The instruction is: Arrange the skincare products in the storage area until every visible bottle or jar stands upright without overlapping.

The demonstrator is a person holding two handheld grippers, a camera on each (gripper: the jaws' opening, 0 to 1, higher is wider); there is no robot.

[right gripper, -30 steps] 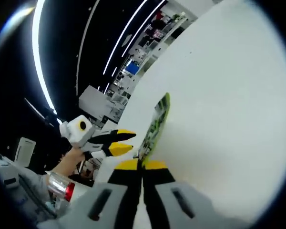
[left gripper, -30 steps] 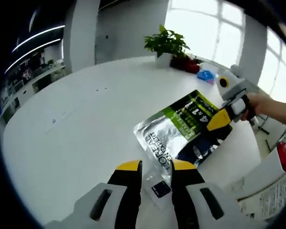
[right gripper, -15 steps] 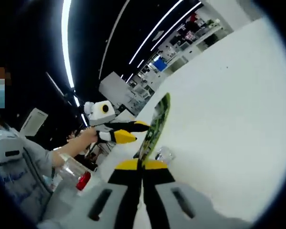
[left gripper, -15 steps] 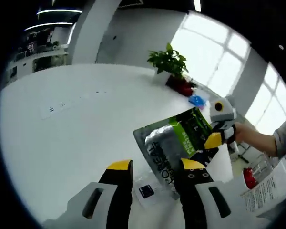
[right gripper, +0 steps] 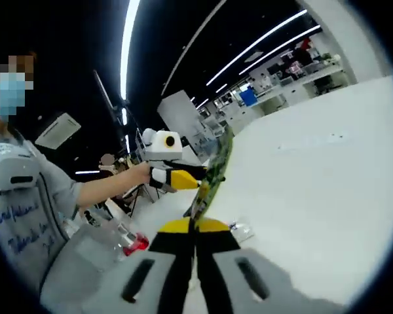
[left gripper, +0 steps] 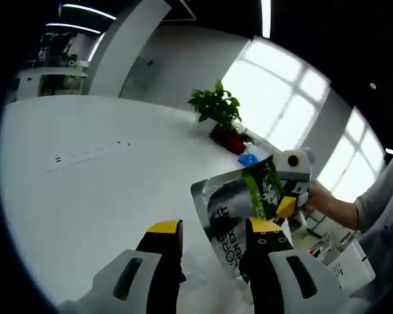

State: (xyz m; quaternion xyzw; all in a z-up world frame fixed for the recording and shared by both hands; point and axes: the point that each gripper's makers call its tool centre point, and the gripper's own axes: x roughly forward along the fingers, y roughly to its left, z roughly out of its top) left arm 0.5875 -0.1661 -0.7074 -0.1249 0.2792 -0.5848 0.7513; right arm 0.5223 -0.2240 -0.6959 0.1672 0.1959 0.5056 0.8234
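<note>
Left tool (left gripper: 209,230) sat at lower centre of left gripper view, jaws spread, holding nothing. Foil pouch (left gripper: 239,209) hung right of centre above white desk (left gripper: 85,176), tilted, lifted off surface. Right tool (right gripper: 195,224) at lower centre of right gripper view was clamped tight on pouch edge (right gripper: 213,170). Judgement: best support pouch's lower edge with free tool before tipping contents out slowly, low over desk.

Glossy foil pouch (left gripper: 239,206), matt white table (left gripper: 85,190)
</note>
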